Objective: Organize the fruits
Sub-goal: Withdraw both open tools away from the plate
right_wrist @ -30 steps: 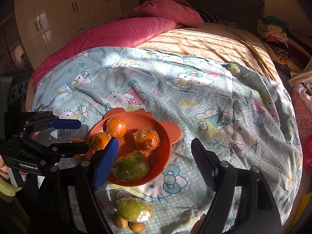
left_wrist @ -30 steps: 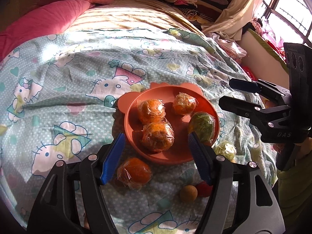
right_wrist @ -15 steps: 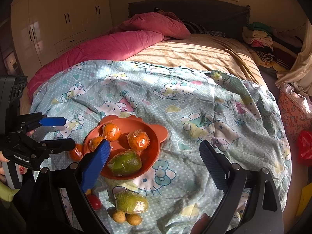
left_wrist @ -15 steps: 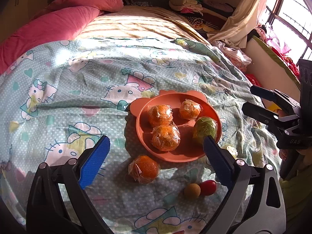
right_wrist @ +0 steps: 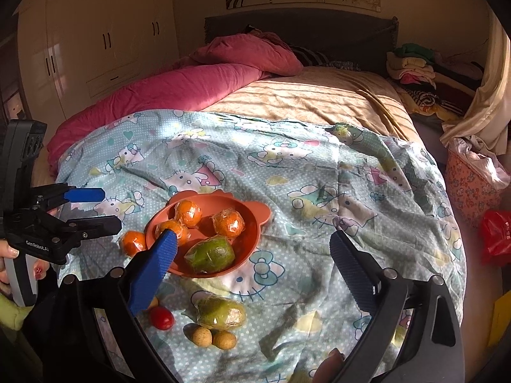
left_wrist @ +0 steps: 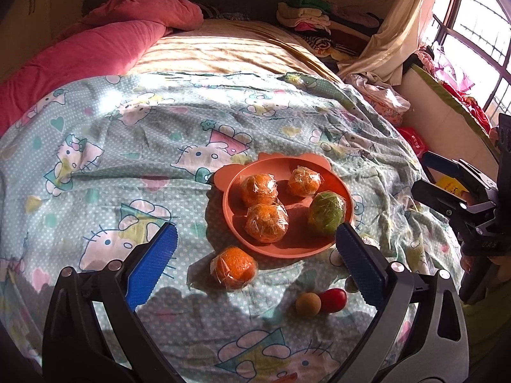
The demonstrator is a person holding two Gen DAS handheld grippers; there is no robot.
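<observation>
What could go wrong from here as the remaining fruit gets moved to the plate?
1. The plate lies on soft, wrinkled bedding; pressing on it could tip it and roll the wrapped oranges out.
2. The loose fruits' plastic wrap, as on the orange beside the plate, may slip in a gripper.
3. The small round fruits and the red one lie near the bed's near edge; a nudge could send them off.

Hard sunlight from the window (left_wrist: 472, 41), deep shadows across the bedspread (left_wrist: 127, 134), fisheye-bent, dark corners.
</observation>
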